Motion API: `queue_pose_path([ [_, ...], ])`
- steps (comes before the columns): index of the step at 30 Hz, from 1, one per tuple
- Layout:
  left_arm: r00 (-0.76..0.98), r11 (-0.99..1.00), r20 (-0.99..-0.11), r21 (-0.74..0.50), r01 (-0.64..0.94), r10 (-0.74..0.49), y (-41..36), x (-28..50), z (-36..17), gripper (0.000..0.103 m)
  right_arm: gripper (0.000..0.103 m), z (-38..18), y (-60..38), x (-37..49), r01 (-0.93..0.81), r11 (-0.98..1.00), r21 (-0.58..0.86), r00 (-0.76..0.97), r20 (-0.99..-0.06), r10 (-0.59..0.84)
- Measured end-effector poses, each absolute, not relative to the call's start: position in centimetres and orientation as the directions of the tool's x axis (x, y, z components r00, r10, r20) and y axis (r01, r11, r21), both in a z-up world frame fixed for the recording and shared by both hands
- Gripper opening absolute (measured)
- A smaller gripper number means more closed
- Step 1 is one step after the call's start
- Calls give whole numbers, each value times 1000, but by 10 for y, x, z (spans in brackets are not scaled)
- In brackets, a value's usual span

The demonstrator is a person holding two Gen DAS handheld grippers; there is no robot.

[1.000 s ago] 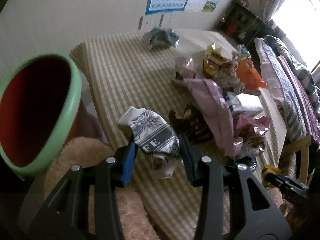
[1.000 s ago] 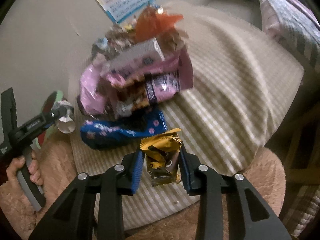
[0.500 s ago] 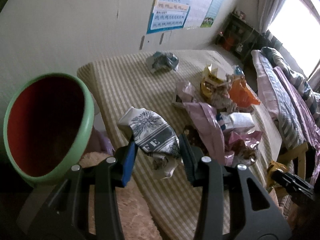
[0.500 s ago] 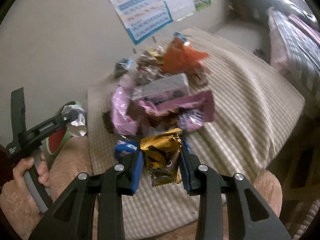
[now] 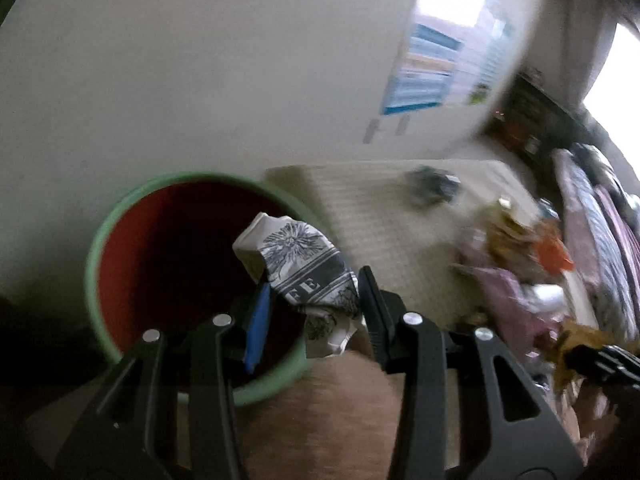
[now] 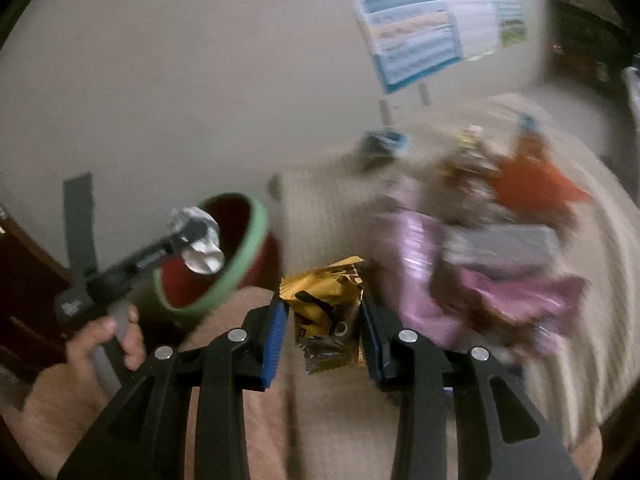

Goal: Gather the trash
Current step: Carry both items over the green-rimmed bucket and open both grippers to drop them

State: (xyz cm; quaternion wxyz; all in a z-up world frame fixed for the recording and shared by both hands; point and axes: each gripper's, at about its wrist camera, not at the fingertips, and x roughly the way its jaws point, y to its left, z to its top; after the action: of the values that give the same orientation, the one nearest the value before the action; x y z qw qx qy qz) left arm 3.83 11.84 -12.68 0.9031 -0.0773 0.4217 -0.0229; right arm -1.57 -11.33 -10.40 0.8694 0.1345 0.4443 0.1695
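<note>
My left gripper is shut on a crumpled white-and-grey printed wrapper and holds it over the right part of the mouth of a green bin with a red inside. In the right wrist view the left gripper hangs in front of the bin with the wrapper. My right gripper is shut on a yellow-and-brown snack wrapper, lifted above the fluffy rug, right of the bin.
A table with a striped beige cloth holds a pile of pink, orange and other wrappers and a blue-grey crumpled piece near the wall. A tan fluffy rug lies below. A bed stands at right.
My left gripper swung left from above the table to over the bin's mouth, wrapper still held. My right gripper lifted its yellow wrapper away from the table and moved left toward the bin.
</note>
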Motion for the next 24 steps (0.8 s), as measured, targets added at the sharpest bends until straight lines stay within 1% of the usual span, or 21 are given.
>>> queue_pose_path([
  [1, 634, 984, -768, -167, -67, -88, 133, 40, -133, 40, 34, -104, -102, -7, -194, 900, 391, 538, -724, 431],
  [4, 612, 974, -788, -187, -131, -69, 159, 43, -146, 39, 35, -103, -72, 17, -238, 870, 431, 504, -711, 490],
  [9, 592, 962, -803, -211, -173, -70, 179, 41, -163, 38, 35, -110, -22, 57, -278, 831, 483, 439, -706, 557],
  [15, 583, 949, -808, -241, -201, -82, 196, 42, -174, 38, 36, -130, 27, 97, -275, 797, 537, 348, -718, 604],
  [16, 582, 947, -809, -244, -208, -80, 199, 43, -176, 38, 39, -133, 33, 103, -270, 792, 547, 338, -717, 610],
  [17, 583, 945, -809, -247, -213, -80, 203, 41, -177, 38, 44, -136, 38, 109, -263, 790, 554, 329, -718, 613],
  [18, 583, 944, -808, -249, -218, -79, 206, 40, -178, 38, 61, -139, 42, 114, -255, 791, 556, 325, -721, 612],
  [19, 581, 940, -810, -256, -225, -81, 210, 40, -180, 38, 68, -139, 44, 117, -249, 791, 559, 331, -718, 612],
  [24, 573, 932, -815, -267, -244, -83, 215, 41, -185, 38, 69, -132, 42, 109, -251, 799, 547, 365, -711, 601],
])
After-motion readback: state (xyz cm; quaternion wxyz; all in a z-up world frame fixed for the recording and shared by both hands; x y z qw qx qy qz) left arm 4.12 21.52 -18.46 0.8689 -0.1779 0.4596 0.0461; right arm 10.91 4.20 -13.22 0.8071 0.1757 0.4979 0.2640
